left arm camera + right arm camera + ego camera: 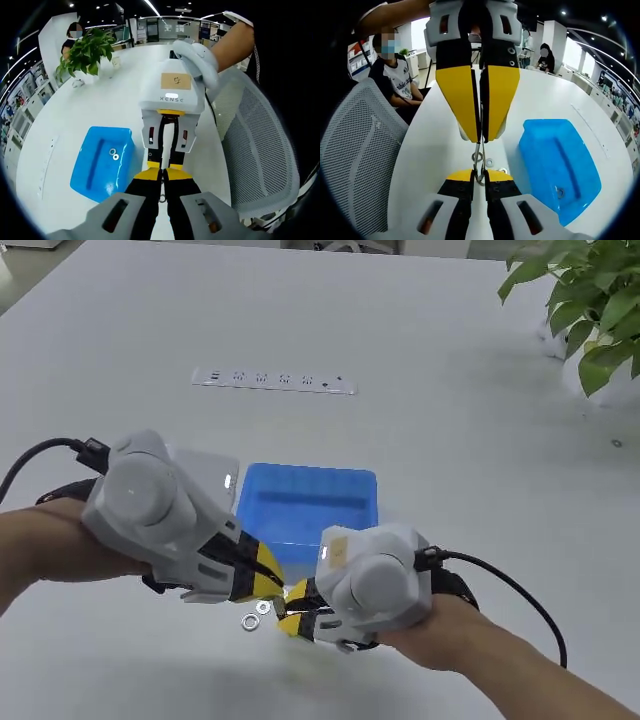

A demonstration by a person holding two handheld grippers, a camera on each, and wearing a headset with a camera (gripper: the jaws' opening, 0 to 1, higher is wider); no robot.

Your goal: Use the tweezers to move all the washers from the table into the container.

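White bench [450, 440] runs across the head view, with a blue container [310, 502] in the middle of it. Beyond the container, well apart from it, lies a white power strip [272, 380], and a leafy plant [585, 300] stands far off past the container's right side.

On the person's side of the container, near its front wall, the two tools meet tip to tip. The left tongs [265, 575] reach in from the container's left front corner and the right tongs [292, 612] from just before its front wall. In the right gripper view, thin metal tweezers [479, 150] run between them. The left tongs are drawn nearly together and pinch the upper part of the tweezers between their yellow pads. The right tongs are closed to a narrow slit around the lower end.

A few washers [489, 162] lie flat on the bench right under the tweezers, beside the container's front wall and outside it. The left gripper view shows two further washers [114, 153] on the container's floor.

A grey mesh chair [355, 150] stands at the bench edge on the person's side of the container.
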